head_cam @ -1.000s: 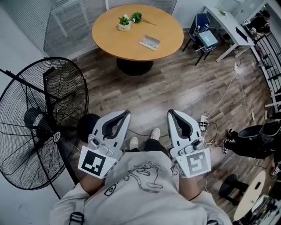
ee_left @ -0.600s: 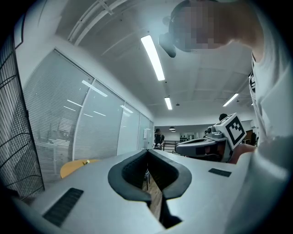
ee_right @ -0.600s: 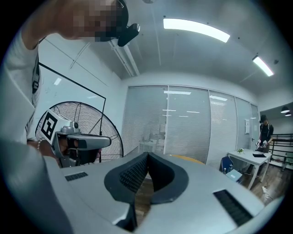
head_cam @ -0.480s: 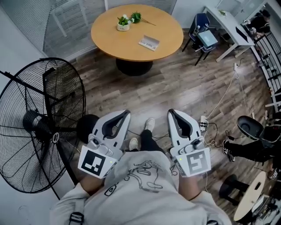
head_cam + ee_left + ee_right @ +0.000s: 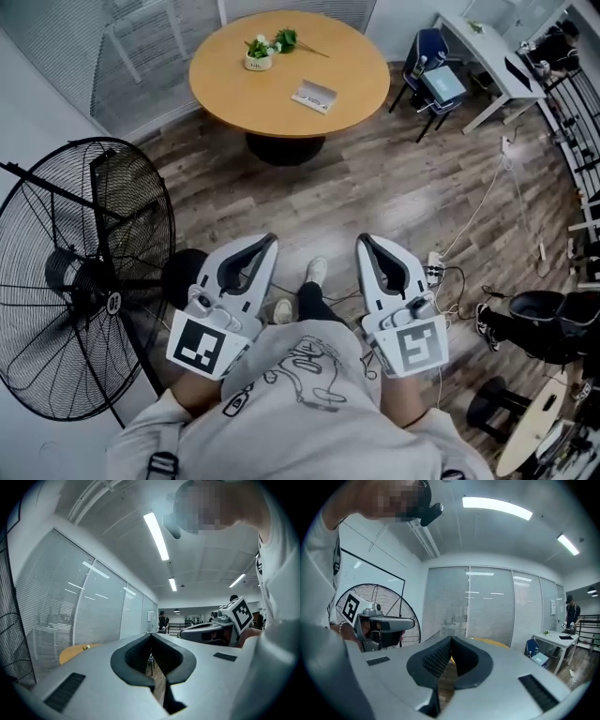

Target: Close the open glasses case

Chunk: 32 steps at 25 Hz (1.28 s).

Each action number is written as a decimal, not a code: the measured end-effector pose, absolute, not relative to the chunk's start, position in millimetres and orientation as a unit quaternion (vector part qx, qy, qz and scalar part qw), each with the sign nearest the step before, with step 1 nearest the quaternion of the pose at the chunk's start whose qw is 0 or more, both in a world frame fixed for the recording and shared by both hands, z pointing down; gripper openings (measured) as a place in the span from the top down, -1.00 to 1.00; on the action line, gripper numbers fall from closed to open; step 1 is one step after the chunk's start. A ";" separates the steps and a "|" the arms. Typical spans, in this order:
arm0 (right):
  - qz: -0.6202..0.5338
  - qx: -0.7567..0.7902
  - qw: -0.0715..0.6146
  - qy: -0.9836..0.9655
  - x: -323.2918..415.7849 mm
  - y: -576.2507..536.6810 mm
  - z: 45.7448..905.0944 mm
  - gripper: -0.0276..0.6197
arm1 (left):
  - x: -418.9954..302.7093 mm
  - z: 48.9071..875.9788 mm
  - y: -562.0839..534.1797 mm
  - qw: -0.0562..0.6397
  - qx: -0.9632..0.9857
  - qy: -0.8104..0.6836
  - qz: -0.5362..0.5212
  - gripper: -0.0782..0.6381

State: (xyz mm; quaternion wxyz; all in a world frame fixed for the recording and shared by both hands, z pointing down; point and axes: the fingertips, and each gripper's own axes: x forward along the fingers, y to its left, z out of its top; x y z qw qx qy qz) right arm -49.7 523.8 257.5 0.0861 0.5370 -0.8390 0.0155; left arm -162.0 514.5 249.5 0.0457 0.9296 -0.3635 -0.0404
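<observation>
Head view: glasses case (image 5: 315,96) lies on the round worktop (image 5: 234,89), upper middle of frame, well apart from my left gripper (image 5: 266,243) and right gripper (image 5: 364,243) at lower centre. Fan (image 5: 84,281) at left.
Left gripper view: my jaws pressed together, nothing between.
Right gripper view: jaws pressed together too, empty.

Held side by side at the waist, left hand-held gripper (image 5: 268,242) and right hand-held gripper (image 5: 363,242), jaws together, empty, pointing forward
</observation>
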 end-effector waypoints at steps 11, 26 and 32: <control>0.022 0.531 0.077 -0.844 -16.2 478.7 262.7 0.89 | -127.6 251.5 471.4 0.044 0.927 -0.370 -0.035 0.73; 0.031 0.520 0.068 -0.851 32.2 401.4 267.1 0.89 | -81.9 257.0 397.9 0.041 0.923 -0.383 -0.017 0.73; 0.035 0.522 0.056 -0.851 45.5 375.1 266.9 0.89 | -68.0 254.7 369.9 0.035 0.923 -0.383 -0.026 0.73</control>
